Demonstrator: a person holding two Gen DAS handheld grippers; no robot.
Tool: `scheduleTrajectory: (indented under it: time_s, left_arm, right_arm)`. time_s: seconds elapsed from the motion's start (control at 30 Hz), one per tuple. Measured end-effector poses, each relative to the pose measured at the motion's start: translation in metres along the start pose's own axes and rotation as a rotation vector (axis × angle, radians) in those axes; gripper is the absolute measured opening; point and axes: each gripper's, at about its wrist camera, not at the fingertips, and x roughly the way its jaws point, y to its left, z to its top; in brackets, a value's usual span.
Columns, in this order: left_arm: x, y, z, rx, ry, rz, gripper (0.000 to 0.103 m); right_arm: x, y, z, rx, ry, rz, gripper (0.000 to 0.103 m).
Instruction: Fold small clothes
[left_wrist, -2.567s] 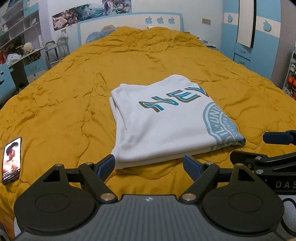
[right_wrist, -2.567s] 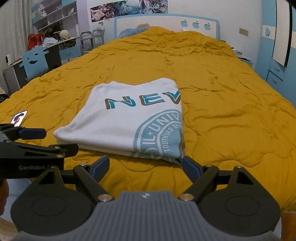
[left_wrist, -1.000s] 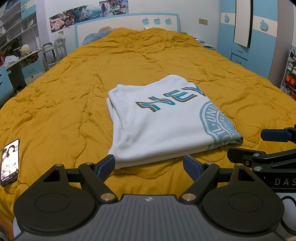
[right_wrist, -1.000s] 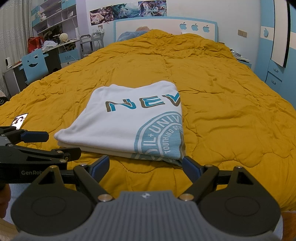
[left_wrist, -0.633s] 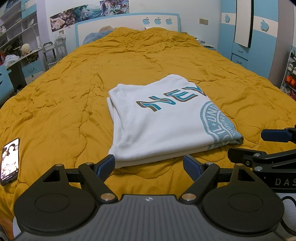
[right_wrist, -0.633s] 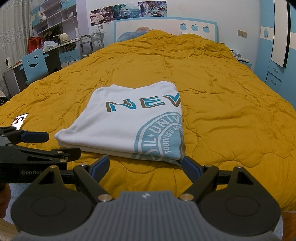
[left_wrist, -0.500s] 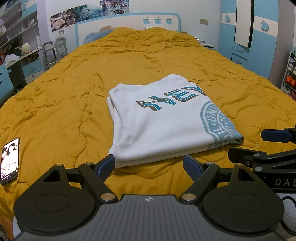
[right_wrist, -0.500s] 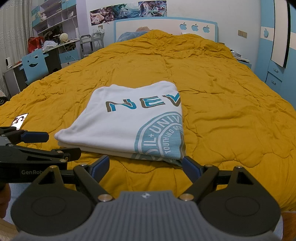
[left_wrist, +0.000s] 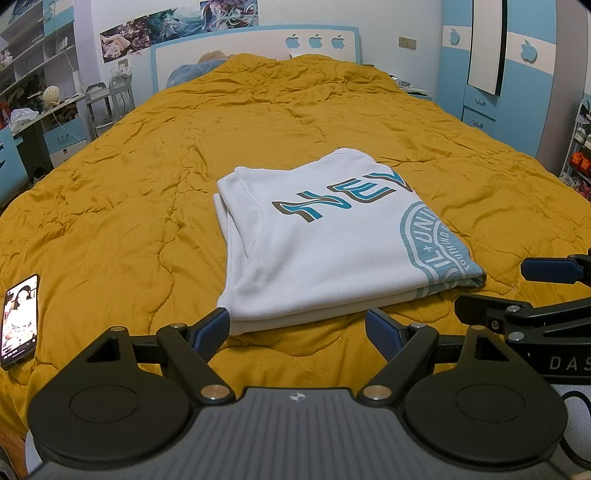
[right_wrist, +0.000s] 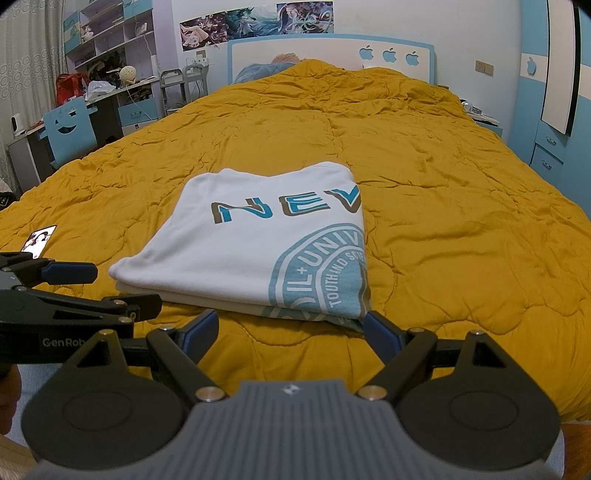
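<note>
White cotton T-shirt (left_wrist: 332, 251) is judged fully folded on the bed (left_wrist: 129, 221), while left gripper (left_wrist: 297, 330) and right gripper (right_wrist: 291, 326) are held empty, fingers spread wide, just short of its near edge.

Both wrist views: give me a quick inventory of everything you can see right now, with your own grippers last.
T-shirt: one, white with teal print, folded, lying at the middle of the bed near the front edge.
Quilt: one, mustard yellow, covering the bed.
Phone: one, dark, screen lit, on the quilt at the far left.
Headboard: one, white and blue with apple cutouts, at the far end.
Chair: one, blue with a smiley cutout, by the desk at left.
Wardrobe: one, blue and white, at right.
Left gripper: open, empty, just short of the T-shirt.
Right gripper: open, empty, beside the left gripper.
</note>
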Motion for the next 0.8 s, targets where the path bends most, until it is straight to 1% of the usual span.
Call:
scheduleTrajectory:
  time_s: [0.8]
  left_arm:
    - [-0.0001, -0.0006, 0.0003, -0.001, 0.001, 0.004, 0.097]
  right_arm:
    - [-0.0007, -0.0031, 0.001, -0.005, 0.005, 0.001, 0.082]
